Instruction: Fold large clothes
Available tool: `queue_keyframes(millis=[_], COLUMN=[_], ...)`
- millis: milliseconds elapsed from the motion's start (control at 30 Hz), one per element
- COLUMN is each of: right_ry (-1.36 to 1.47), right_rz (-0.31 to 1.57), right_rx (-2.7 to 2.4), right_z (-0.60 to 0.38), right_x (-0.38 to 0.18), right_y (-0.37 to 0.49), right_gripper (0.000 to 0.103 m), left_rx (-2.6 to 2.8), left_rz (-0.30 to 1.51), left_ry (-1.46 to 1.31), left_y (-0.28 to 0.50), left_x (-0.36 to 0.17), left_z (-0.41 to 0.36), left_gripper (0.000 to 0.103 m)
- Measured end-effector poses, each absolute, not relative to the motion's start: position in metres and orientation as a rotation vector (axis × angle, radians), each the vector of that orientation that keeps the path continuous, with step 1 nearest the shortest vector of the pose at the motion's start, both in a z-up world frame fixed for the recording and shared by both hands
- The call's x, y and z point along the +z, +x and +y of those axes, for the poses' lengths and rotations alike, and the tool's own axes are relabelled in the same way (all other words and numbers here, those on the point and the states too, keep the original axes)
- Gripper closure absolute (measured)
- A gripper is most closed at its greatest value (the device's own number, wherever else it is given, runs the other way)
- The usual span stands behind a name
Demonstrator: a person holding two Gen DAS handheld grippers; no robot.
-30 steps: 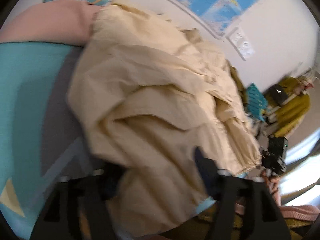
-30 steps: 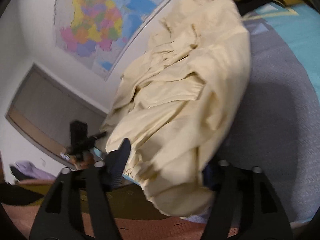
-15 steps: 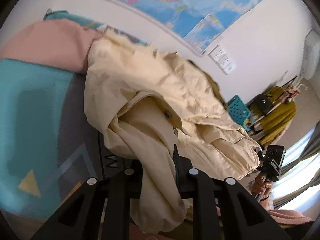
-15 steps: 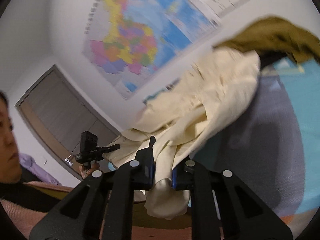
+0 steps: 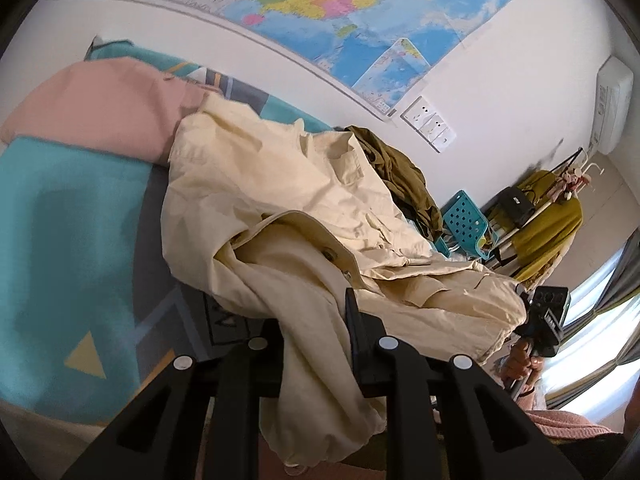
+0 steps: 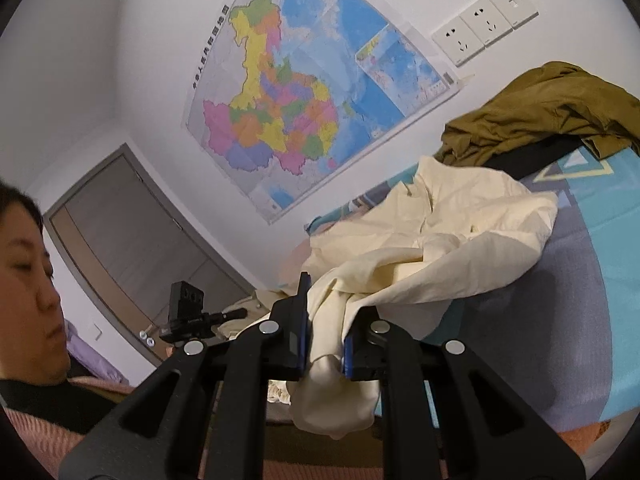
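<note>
One cream jacket (image 5: 288,184), one olive garment (image 5: 404,176), one pink pillow (image 5: 100,108), one wall map (image 5: 340,4), two grippers (image 5: 316,344).

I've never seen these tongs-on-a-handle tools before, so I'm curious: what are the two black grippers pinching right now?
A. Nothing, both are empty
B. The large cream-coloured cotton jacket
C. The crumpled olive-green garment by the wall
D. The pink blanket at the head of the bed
B: the left gripper and the right gripper are each shut on a bunched fold of the large cream-coloured cotton jacket, while the olive-green garment lies untouched behind.
</note>
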State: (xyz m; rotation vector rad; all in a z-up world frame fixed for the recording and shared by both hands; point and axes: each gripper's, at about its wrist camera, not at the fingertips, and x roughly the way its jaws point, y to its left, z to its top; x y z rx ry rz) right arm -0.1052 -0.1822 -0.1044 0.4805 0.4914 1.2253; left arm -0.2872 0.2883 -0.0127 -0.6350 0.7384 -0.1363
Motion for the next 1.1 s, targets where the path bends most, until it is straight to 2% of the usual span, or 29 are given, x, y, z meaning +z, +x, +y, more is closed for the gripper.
queue_keyframes(millis=[567, 1100], right_ry=[0.499, 0.533], right_rz=[0.460, 0.504], right_rx=[1.167, 1.096], right_z=[-0.148, -0.119], right_x=[-0.043, -0.026], right_y=[-0.038, 0.044], right_gripper=[0.090, 0.090], left_rx=[-0.085, -0.028], left_rz=[0.795, 0.881], left_ry=[-0.528, -0.460], left_y=[-0.212, -0.122], left_x=[0.041, 0.065], left_z=[0.313, 0.337], left_gripper=[0.084, 0.084])
